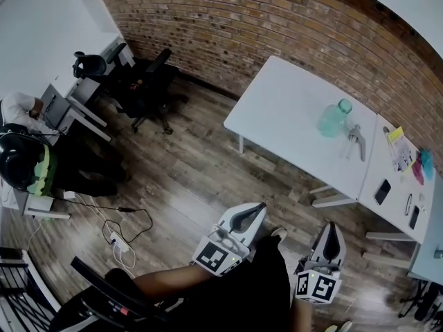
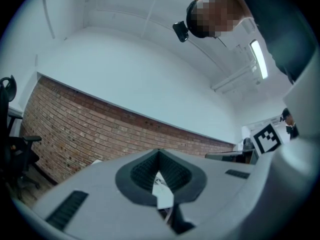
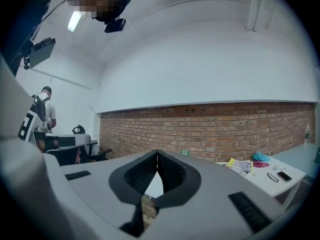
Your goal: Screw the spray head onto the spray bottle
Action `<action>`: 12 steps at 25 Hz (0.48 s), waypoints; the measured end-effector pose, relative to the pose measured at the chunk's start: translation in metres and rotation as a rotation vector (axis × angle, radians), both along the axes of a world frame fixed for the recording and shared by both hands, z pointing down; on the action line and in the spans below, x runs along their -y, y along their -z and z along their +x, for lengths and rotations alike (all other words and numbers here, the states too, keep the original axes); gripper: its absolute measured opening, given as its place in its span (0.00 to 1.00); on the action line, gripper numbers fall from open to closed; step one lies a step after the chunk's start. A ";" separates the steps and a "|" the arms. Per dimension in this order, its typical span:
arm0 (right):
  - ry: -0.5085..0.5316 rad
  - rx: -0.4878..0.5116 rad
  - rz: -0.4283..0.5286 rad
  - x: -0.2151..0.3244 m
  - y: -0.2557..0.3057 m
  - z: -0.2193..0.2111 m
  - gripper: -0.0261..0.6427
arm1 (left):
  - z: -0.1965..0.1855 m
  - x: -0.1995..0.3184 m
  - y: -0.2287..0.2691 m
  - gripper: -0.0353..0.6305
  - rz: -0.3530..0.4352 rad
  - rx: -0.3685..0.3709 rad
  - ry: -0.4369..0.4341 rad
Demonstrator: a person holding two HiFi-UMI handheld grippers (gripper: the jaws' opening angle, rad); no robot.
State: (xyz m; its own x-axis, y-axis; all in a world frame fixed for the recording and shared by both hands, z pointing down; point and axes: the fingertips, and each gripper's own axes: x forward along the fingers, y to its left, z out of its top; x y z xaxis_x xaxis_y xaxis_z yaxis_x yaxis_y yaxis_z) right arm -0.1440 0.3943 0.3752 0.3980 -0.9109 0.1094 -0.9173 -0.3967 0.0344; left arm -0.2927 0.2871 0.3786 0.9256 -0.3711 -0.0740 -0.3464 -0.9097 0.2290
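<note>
Left tool (image 1: pixel 257 208), right tool (image 1: pixel 331 227): both closed, empty, pointing roughly level.

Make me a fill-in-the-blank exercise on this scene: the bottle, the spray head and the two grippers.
1. The bottle stands ____ on the white table.
2. The spray head lies on the table beside the bottle, not yet ____ onto it.
3. The left gripper and the right gripper both have their jaws ____, with nothing between them.
4. The wall behind the table is made of ____.

Missing words: upright; screwed; shut; brick.

Open floor (image 1: pixel 194 164) — white table (image 1: pixel 284 109) ahead
</note>
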 end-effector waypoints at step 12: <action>0.042 0.001 0.002 0.013 -0.004 0.024 0.05 | 0.017 0.020 0.006 0.05 0.061 -0.013 0.048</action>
